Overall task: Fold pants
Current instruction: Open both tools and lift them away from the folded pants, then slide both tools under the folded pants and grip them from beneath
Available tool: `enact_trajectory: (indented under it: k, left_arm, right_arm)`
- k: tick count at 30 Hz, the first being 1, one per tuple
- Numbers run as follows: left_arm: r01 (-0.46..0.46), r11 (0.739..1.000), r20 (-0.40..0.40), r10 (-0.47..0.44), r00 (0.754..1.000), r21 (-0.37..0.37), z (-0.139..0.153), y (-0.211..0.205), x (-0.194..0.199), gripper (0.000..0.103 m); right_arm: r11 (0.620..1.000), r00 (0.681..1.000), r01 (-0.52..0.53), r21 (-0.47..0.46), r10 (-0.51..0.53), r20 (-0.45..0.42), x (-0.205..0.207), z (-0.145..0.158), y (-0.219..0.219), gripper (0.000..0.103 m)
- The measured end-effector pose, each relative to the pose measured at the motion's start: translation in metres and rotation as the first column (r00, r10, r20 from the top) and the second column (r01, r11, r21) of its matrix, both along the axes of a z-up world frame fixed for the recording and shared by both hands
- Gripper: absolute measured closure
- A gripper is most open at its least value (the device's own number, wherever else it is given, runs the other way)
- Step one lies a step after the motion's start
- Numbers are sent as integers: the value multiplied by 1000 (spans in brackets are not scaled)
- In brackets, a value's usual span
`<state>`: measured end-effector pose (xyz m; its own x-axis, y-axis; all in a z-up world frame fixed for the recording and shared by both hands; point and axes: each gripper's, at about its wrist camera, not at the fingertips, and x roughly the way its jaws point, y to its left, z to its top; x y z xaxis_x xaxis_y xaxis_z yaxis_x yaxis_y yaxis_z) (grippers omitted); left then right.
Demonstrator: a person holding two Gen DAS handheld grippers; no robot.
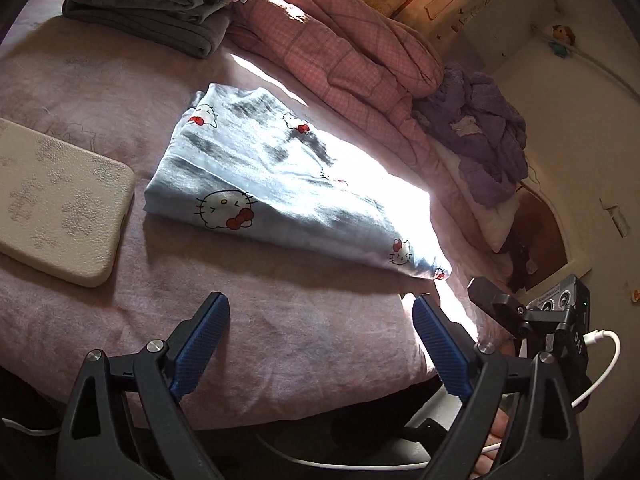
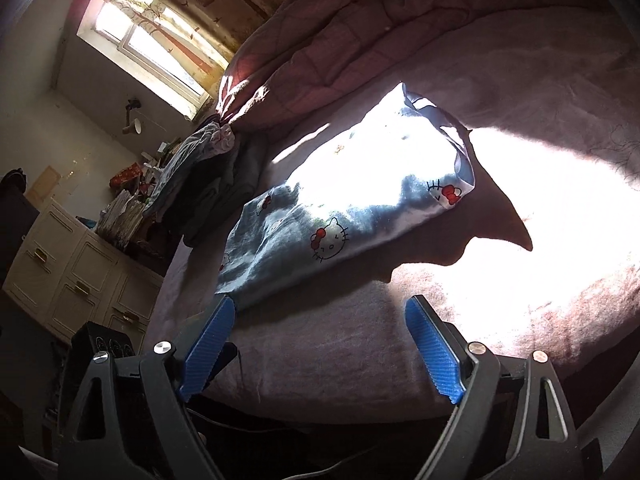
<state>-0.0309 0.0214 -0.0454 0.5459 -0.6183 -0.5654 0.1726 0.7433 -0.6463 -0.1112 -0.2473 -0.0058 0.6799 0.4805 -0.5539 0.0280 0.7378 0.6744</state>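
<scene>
A: What is nearest?

B: The left gripper (image 1: pixel 320 304) and right gripper (image 2: pixel 320 308), both spread wide, nothing between the jaws; beyond them the pants (image 1: pixel 280 184), folded flat on the pink bedsheet (image 1: pixel 280 344).

A: How would they handle?

B: Likely soft, light, floppy; best pinched at a folded edge.

The left hand-held gripper (image 1: pixel 320 308) is held tilted downward above the near edge of the bed (image 1: pixel 280 340), its blue-padded jaws spread wide with nothing gripped between them. The right hand-held gripper (image 2: pixel 320 312) is likewise angled down over that edge, jaws wide apart and empty.
</scene>
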Motion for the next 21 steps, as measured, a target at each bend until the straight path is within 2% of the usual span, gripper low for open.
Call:
enact_trajectory:
  k: [2,3,6,10,11,15,21]
  left_arm:
    - [-10,999,-35,9,999,-46,0,-3,8,11]
    - [-24,998,-48,22,999,-58,0,-4,11,11]
    - [-81,994,-87,75,993,-74,-3,-5,24,11]
    - [-170,978,-140,153,978,-120,-9,1,43,11]
    - [-188,974,-141,170,975,-128,-9,2,46,11]
    - [-241,960,-137,221,965,-144,-11,6,59,11]
    - [-256,963,-85,250,965,-83,-7,-2,75,9]
  right_arm:
    - [996,999,-3,93,8,-52,9,-7,-5,15]
    - [994,997,-2,111,10,-76,15,-9,-5,15]
    - [995,990,12,104,3,-139,32,-16,-1,15]
    - [984,980,75,162,-42,-196,52,-30,-2,10]
    - [979,979,84,186,-47,-196,56,-31,-4,7]
    - [971,979,107,213,-65,-193,72,-31,-4,6]
    - [974,984,110,197,-79,-158,97,-28,1,6]
